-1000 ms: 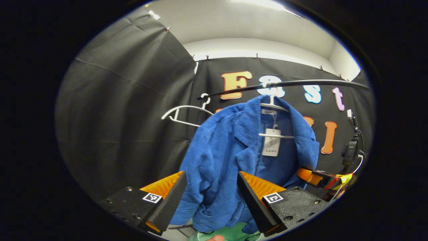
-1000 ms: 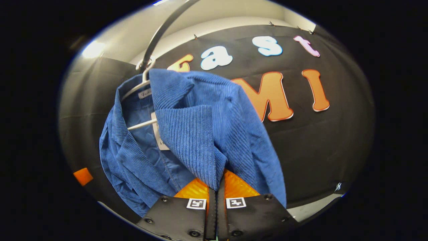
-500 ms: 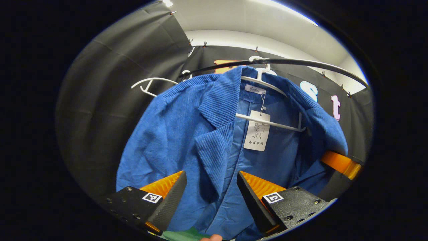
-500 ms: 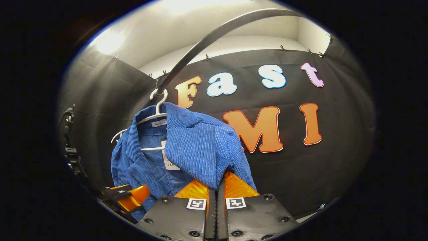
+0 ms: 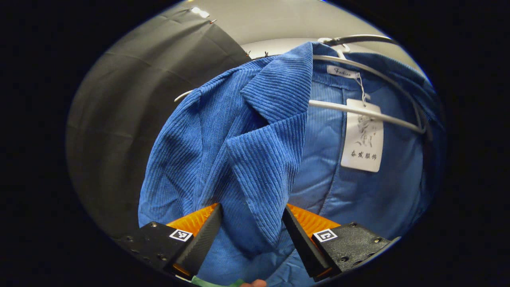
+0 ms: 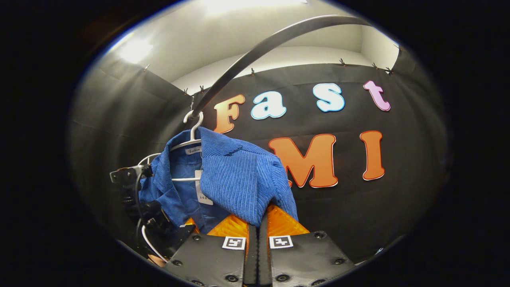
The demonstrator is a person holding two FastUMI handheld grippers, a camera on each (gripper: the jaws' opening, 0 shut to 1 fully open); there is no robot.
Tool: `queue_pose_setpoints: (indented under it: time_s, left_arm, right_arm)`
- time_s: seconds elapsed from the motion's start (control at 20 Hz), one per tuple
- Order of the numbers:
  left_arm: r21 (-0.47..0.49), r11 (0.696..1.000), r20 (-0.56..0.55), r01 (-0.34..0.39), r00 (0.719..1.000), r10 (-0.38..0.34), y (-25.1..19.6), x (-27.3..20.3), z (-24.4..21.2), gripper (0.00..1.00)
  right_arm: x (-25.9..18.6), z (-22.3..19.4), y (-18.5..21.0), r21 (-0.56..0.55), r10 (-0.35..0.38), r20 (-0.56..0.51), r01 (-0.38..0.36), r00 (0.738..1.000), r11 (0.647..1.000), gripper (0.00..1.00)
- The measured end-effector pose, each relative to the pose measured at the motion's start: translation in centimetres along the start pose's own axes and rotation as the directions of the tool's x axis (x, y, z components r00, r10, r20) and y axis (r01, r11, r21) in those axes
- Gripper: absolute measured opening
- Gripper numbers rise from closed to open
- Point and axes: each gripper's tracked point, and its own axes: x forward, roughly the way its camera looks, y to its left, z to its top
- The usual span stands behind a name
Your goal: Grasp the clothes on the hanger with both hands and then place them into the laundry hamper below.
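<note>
A blue corduroy jacket [image 5: 255, 159] hangs on a white hanger [image 5: 358, 111] from a dark rail [image 5: 358, 39]. In the left gripper view my left gripper [image 5: 251, 223] stands open, its two fingers on either side of the jacket's front lapel, which droops between them. In the right gripper view the same jacket [image 6: 235, 175] hangs from the hanger's hook [image 6: 194, 119], and my right gripper [image 6: 258, 225] is shut on the lower tip of the other lapel. The left gripper's body [image 6: 147, 211] with its cable sits at the jacket's left edge there.
The dark rail [image 6: 259, 44] curves overhead. A white paper tag [image 5: 361, 137] dangles inside the jacket. A second white hanger's end [image 5: 181, 95] pokes out behind the jacket's shoulder. A strip of green [image 5: 215, 284] peeks out below the jacket's hem.
My left gripper has moved in close to the jacket, and the lapel now lies between its open fingers. The right gripper has kept its hold and drawn back a little.
</note>
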Motion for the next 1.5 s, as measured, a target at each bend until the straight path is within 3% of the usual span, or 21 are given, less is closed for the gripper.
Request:
queue_pose_setpoints:
  time_s: [0.15,0.25,0.3,0.35,0.45,0.55,0.75,0.85,1.05,1.1,1.25,1.5]
  left_arm:
    - [0.091,0.995,0.015,0.03,0.999,-0.031,1.0,-0.2,0.1,0.87]
    - [0.134,0.985,-0.004,0.104,0.995,-0.105,1.2,-1.1,0.3,0.6]
    - [0.152,0.977,-0.019,0.15,0.989,-0.149,1.4,-2.1,0.6,0.47]
    - [0.174,0.973,-0.017,0.154,0.988,-0.154,2.1,-3.0,1.2,0.34]
    - [0.227,0.964,-0.002,0.14,0.99,-0.143,4.2,-4.7,3.0,0.07]
    - [0.233,0.965,0.014,0.121,0.992,-0.127,6.2,-6.0,5.0,0.0]
    - [0.281,0.96,0.146,0.007,0.988,-0.05,10.4,-7.7,12.2,0.03]
    - [0.315,0.946,0.243,-0.076,0.97,-0.003,12.5,-7.8,16.6,0.0]
    - [0.316,0.922,0.383,-0.224,0.919,0.092,16.2,-6.4,24.1,0.03]
    - [0.311,0.921,0.395,-0.237,0.913,0.101,16.9,-5.5,25.6,0.01]
    - [0.301,0.922,0.413,-0.242,0.905,0.103,17.8,-2.8,28.9,0.0]
    - [0.288,0.942,0.355,-0.174,0.933,0.064,18.3,4.5,29.9,0.02]
  right_arm:
    - [0.2,-0.2,-0.1,-0.001,-0.002,0.0,0.002,1.0,1.0,0.08]
    - [0.3,-0.3,-0.1,-0.007,-0.007,0.002,0.007,1.0,1.0,0.08]
    - [0.4,-0.2,-0.3,-0.013,-0.012,0.006,0.012,1.0,1.0,0.04]
    - [0.3,-0.1,-0.5,-0.022,-0.019,0.014,0.02,1.0,1.0,0.09]
    - [0.6,-0.2,-0.9,-0.053,-0.041,0.027,0.042,0.999,0.998,0.09]
    - [0.6,-0.1,-1.4,-0.08,-0.065,0.042,0.068,0.997,0.995,0.09]
    - [0.8,0.4,-1.4,-0.105,-0.093,0.069,0.1,0.993,0.989,0.08]
    - [0.8,0.7,-1.8,-0.097,-0.112,0.083,0.12,0.99,0.988,0.08]
    - [0.9,1.1,-2.5,-0.062,-0.141,0.097,0.147,0.985,0.987,0.04]
    - [0.9,1.3,-2.6,-0.051,-0.147,0.101,0.152,0.984,0.987,0.08]
    - [1.3,1.6,-3.1,-0.029,-0.168,0.106,0.172,0.98,0.985,0.08]
    - [1.6,1.8,-3.7,0.028,-0.199,0.107,0.197,0.974,0.98,0.08]
